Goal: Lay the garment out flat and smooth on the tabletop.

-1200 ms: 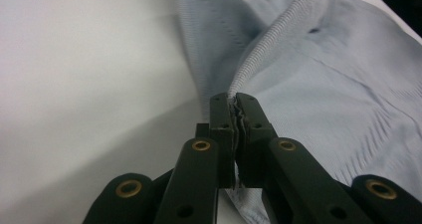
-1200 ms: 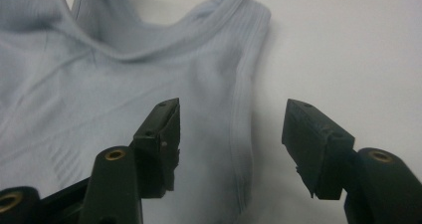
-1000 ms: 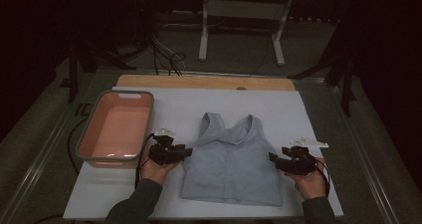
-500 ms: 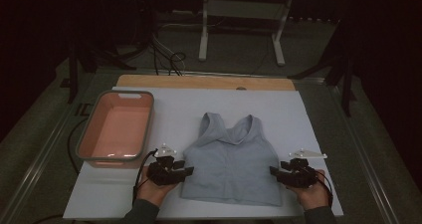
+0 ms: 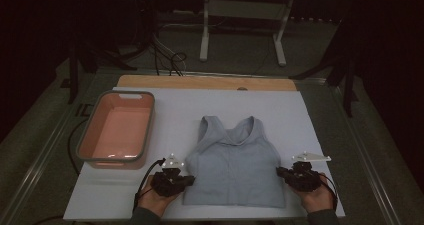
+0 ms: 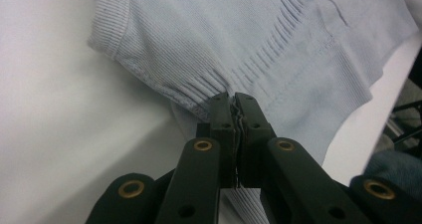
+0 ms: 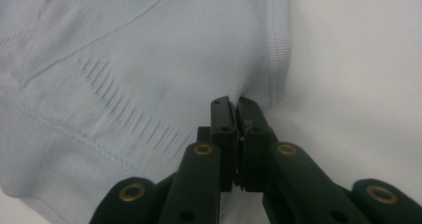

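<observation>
A light blue knit sleeveless top (image 5: 234,165) lies flat on the white mat (image 5: 200,107), neck toward the far side. My left gripper (image 5: 189,179) is at its lower left side. In the left gripper view its jaws (image 6: 234,97) have just been closing and now pinch the ribbed side edge of the top (image 6: 259,40). My right gripper (image 5: 279,171) is at the lower right side. Its jaws (image 7: 234,102) have also just been closing and clamp the edge of the top (image 7: 149,59) near the ribbed armhole band.
A pink tub with a grey rim (image 5: 82,145) stands on the mat to the left of the top. A wooden board (image 5: 205,82) runs along the mat's far edge. Beyond the table are cables and a white stand (image 5: 240,30).
Both hands slid toward the near edge along the top's sides, the left one farther. Both pairs of jaws went from apart to closed on the fabric.
</observation>
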A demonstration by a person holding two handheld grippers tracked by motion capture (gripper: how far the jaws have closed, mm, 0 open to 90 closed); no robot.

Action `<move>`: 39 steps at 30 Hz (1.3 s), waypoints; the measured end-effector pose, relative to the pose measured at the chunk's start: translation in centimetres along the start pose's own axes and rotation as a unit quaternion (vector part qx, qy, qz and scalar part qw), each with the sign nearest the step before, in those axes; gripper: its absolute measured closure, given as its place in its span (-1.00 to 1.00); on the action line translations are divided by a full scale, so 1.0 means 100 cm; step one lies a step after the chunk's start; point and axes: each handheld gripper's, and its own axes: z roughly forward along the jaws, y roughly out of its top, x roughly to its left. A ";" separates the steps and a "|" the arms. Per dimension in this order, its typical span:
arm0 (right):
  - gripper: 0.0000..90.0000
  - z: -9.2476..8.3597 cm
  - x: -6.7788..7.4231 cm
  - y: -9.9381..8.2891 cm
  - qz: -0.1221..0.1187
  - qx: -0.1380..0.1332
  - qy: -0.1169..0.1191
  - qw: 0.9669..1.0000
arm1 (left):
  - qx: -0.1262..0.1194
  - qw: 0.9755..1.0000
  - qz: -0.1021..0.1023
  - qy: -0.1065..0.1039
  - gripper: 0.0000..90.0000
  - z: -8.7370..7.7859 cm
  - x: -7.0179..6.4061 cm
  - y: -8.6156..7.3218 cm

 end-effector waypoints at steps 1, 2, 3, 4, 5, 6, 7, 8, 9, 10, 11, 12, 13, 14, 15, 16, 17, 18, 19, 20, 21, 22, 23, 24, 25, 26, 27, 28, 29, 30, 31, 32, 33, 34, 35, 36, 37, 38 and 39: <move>0.95 -0.002 0.000 -0.001 0.001 0.000 -0.001 1.000 | 0.000 1.000 0.000 -0.004 0.98 -0.001 -0.001 -0.001; 0.95 -0.004 -0.001 -0.003 0.002 -0.001 0.000 1.000 | -0.002 1.000 -0.005 -0.009 0.98 -0.002 -0.003 -0.003; 0.95 -0.006 -0.001 -0.004 0.001 -0.001 0.001 1.000 | -0.001 1.000 -0.002 -0.012 0.98 -0.002 -0.004 -0.003; 0.95 -0.008 -0.001 -0.006 0.001 -0.001 -0.001 1.000 | 0.001 1.000 0.000 -0.015 0.98 -0.002 -0.005 -0.004; 0.95 -0.009 -0.002 -0.007 0.002 -0.001 0.000 1.000 | 0.004 1.000 0.000 -0.019 0.98 -0.003 -0.005 -0.005; 0.95 -0.011 -0.002 -0.009 0.003 -0.002 0.001 1.000 | 0.002 1.000 0.001 -0.021 0.97 -0.004 -0.005 -0.005; 0.95 -0.011 -0.002 -0.009 0.003 -0.002 0.001 1.000 | 0.002 1.000 0.001 -0.021 0.95 -0.004 -0.005 -0.005; 0.95 -0.013 -0.002 -0.011 0.002 -0.004 0.003 1.000 | -0.015 1.000 0.009 -0.009 0.70 -0.007 -0.003 -0.001; 0.95 -0.013 -0.003 -0.011 0.001 -0.004 0.004 1.000 | -0.025 1.000 0.011 -0.002 0.57 -0.008 -0.001 0.002; 0.94 -0.012 -0.003 -0.011 0.002 -0.005 0.005 1.000 | -0.039 0.999 0.009 0.005 0.48 -0.009 0.000 0.006; 0.94 -0.012 -0.003 -0.010 0.001 -0.005 0.005 1.000 | -0.050 0.999 0.009 0.013 0.40 -0.011 0.002 0.010; 0.94 -0.011 -0.002 -0.009 0.000 -0.005 0.005 1.000 | -0.061 0.998 0.010 0.021 0.34 -0.011 0.004 0.014; 0.94 -0.011 -0.002 -0.009 0.000 -0.005 0.005 1.000 | -0.061 0.998 0.010 0.021 0.31 -0.011 0.004 0.014; 0.94 -0.011 -0.002 -0.009 -0.001 -0.006 0.005 1.000 | -0.067 0.997 0.014 0.034 0.31 -0.011 0.007 0.020; 0.94 -0.011 -0.001 -0.008 -0.002 -0.006 0.004 1.000 | -0.074 0.996 0.016 0.044 0.26 -0.010 0.009 0.027; 0.94 -0.011 -0.001 -0.008 -0.002 -0.005 0.004 1.000 | -0.078 0.996 0.017 0.046 0.22 -0.009 0.011 0.031; 0.94 -0.011 -0.001 -0.008 -0.001 -0.005 0.004 1.000 | -0.082 0.995 0.018 0.048 0.21 -0.007 0.014 0.037; 0.94 -0.011 -0.001 -0.008 -0.002 -0.005 0.005 1.000 | -0.087 0.995 0.020 0.050 0.21 -0.005 0.015 0.043; 0.94 -0.010 -0.001 -0.008 -0.002 -0.005 0.005 1.000 | -0.090 0.994 0.023 0.051 0.21 -0.002 0.017 0.048; 0.94 -0.010 -0.001 -0.008 -0.002 -0.006 0.005 1.000 | -0.089 0.994 0.026 0.051 0.22 0.001 0.019 0.054; 0.94 -0.011 -0.001 -0.008 -0.002 -0.006 0.005 1.000 | -0.089 0.994 0.027 0.052 0.22 0.005 0.020 0.059; 0.94 -0.011 -0.001 -0.008 -0.003 -0.007 0.005 1.000 | -0.083 0.995 0.031 0.054 0.23 0.010 0.022 0.064; 0.94 -0.011 -0.001 -0.008 -0.003 -0.007 0.005 1.000 | -0.078 0.995 0.031 0.055 0.28 0.013 0.024 0.067; 0.94 -0.011 -0.001 -0.008 -0.003 -0.007 0.005 1.000 | -0.072 0.995 0.029 0.058 0.32 0.017 0.027 0.070; 0.94 -0.011 -0.001 -0.008 -0.002 -0.006 0.005 1.000 | -0.067 0.996 0.021 0.052 0.39 0.021 0.032 0.072; 0.94 -0.011 -0.001 -0.008 -0.002 -0.007 0.005 1.000 | -0.064 0.997 0.013 0.042 0.56 0.023 0.035 0.073; 0.94 -0.011 -0.001 -0.009 -0.002 -0.007 0.006 1.000 | -0.060 0.998 0.007 0.031 0.73 0.025 0.038 0.074; 0.94 -0.011 -0.001 -0.009 -0.002 -0.007 0.006 1.000 | -0.057 0.998 0.003 0.027 0.89 0.026 0.041 0.073; 0.94 -0.011 -0.001 -0.008 -0.002 -0.007 0.006 1.000 | -0.054 0.998 0.001 0.027 0.95 0.027 0.044 0.073; 0.94 -0.011 -0.001 -0.008 -0.002 -0.007 0.006 1.000 | -0.054 0.998 -0.006 0.029 0.97 0.027 0.045 0.073; 0.94 -0.011 -0.001 -0.008 -0.002 -0.007 0.006 1.000 | -0.054 0.998 -0.006 0.029 0.98 0.027 0.045 0.073; 0.94 -0.011 -0.001 -0.008 -0.002 -0.007 0.005 1.000 | -0.051 0.998 -0.024 0.037 0.98 0.025 0.052 0.071; 0.94 -0.011 -0.001 -0.009 -0.002 -0.005 0.004 1.000 | -0.049 0.997 -0.031 0.041 0.99 0.025 0.054 0.071; 0.95 -0.011 -0.001 -0.009 -0.002 -0.004 0.004 1.000 | -0.045 0.997 -0.036 0.044 0.99 0.025 0.057 0.070; 0.95 -0.011 -0.001 -0.009 -0.003 -0.003 0.004 1.000 | -0.044 0.997 -0.042 0.043 0.99 0.026 0.058 0.068; 0.95 -0.011 -0.001 -0.009 -0.003 -0.003 0.005 1.000 | -0.040 0.997 -0.045 0.042 0.98 0.026 0.060 0.067; 0.95 -0.011 -0.001 -0.008 -0.004 -0.002 0.004 1.000 | -0.037 0.997 -0.053 0.043 0.95 0.026 0.060 0.065; 0.94 -0.011 -0.001 -0.008 -0.004 -0.002 0.003 1.000 | -0.039 0.996 -0.064 0.055 0.91 0.026 0.060 0.063; 0.94 -0.011 -0.001 -0.008 -0.003 0.000 0.000 1.000 | -0.039 0.995 -0.073 0.059 0.76 0.025 0.060 0.061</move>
